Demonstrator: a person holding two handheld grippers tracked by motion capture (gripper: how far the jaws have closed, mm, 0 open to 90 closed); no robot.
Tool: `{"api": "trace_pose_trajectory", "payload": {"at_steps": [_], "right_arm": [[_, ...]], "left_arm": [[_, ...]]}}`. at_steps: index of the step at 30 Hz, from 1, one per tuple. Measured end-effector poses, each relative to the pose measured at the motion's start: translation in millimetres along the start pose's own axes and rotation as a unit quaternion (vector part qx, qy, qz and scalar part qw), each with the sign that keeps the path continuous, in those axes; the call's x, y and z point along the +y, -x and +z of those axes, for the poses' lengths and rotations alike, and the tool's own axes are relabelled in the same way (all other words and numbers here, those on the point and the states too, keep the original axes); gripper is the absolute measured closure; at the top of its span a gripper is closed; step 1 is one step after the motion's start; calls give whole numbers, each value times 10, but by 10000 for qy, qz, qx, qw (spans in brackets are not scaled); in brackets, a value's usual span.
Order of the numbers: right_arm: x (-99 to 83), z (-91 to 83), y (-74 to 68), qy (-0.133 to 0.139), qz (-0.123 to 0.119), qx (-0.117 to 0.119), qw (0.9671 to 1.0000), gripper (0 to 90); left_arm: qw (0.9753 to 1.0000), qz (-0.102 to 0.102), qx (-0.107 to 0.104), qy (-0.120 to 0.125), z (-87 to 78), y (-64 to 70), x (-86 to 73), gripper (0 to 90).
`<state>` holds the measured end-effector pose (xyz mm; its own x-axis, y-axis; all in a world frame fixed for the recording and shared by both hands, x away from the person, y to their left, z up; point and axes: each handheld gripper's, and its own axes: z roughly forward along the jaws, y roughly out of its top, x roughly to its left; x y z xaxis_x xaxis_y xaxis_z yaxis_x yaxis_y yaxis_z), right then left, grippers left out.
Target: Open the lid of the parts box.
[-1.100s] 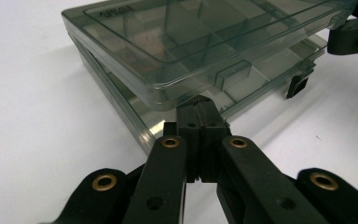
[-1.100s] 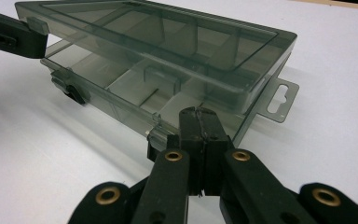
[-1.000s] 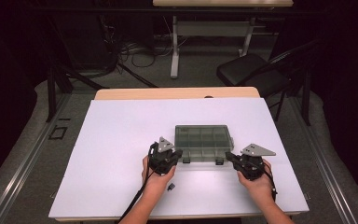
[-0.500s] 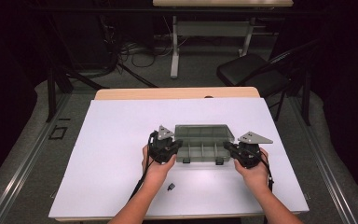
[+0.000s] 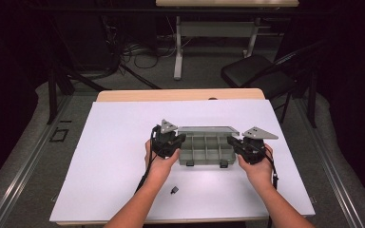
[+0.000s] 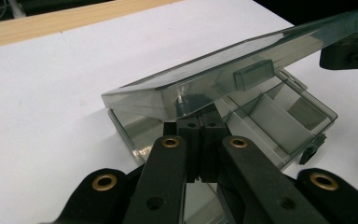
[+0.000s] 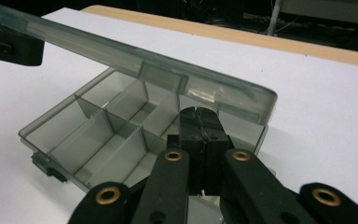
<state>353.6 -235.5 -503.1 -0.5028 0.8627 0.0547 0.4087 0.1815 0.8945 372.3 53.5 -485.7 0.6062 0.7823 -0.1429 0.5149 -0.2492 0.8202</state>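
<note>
A: Box (image 5: 204,147) status?
B: Mid-table (image 5: 114,142), smoky plastic, lid (image 6: 223,77) raised partway at a slant. Compartments look empty.
A: Grippers?
B: Left gripper (image 5: 168,141) at box's left end, right gripper (image 5: 243,145) at right end. Both w/ jaws closed, tips under the lid edge, touching it. Hands low, near side. Small dark bit (image 5: 174,190) lies nearer, apart.

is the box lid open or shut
Partly open: the lid is tilted up off the box, a gap showing the empty compartments beneath.
</note>
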Motion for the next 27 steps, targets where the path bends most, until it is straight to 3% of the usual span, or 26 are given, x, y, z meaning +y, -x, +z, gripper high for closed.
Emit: {"api": "trace_pose_trajectory", "payload": {"at_steps": [9,16,27], "right_arm": [[81,16,0,71,15,-37,10000,900],[147,21,28,188,38,-105,9998,900],[208,35,103,371,175,-241,9989,900]], "left_arm": [[10000,44,61,45,16,-30,71,900],[9996,0,219,187,44,-56,121,900],[9989,-73,268,388,71,-80,135,900]]}}
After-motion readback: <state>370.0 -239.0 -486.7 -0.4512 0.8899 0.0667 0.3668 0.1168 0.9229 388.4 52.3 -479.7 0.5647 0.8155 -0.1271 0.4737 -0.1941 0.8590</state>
